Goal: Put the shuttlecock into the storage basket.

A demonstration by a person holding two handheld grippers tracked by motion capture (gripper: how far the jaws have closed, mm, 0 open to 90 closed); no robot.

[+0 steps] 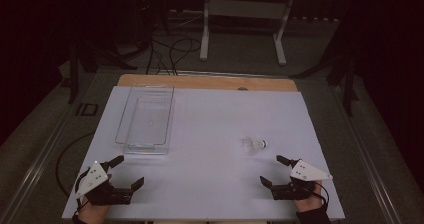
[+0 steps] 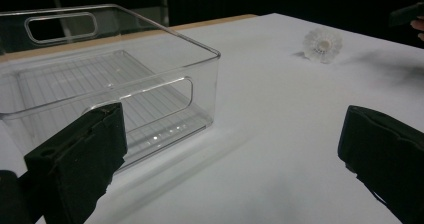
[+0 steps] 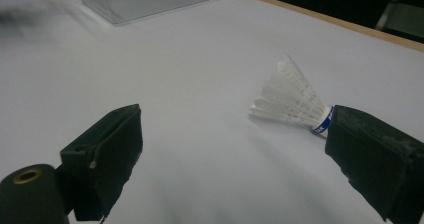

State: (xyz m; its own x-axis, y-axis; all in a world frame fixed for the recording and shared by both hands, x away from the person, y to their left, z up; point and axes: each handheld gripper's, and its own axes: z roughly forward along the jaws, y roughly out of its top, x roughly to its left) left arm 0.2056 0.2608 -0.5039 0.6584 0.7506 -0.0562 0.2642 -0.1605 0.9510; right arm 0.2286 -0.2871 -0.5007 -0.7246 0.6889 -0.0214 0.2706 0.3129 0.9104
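A white shuttlecock [image 1: 254,144] lies on its side on the white table, right of centre; its feathers and blue-banded cork also appear ahead of my right gripper [image 3: 235,149], beside the right jaw [image 3: 292,104]. My right gripper [image 1: 275,170] rests open near the front right edge, just below the shuttlecock, with nothing between its jaws. My left gripper [image 1: 127,171] rests open at the front left, empty. A clear plastic bin [image 1: 146,119] stands empty just beyond it, close in the left gripper view [image 2: 100,84], where the shuttlecock [image 2: 323,44] lies farther off.
The white sheet covers a wooden tabletop [image 1: 207,82] whose far edge shows bare. Beyond the table stand a white frame [image 1: 245,19] and cables on the dark floor. Open table surface lies between bin and shuttlecock.
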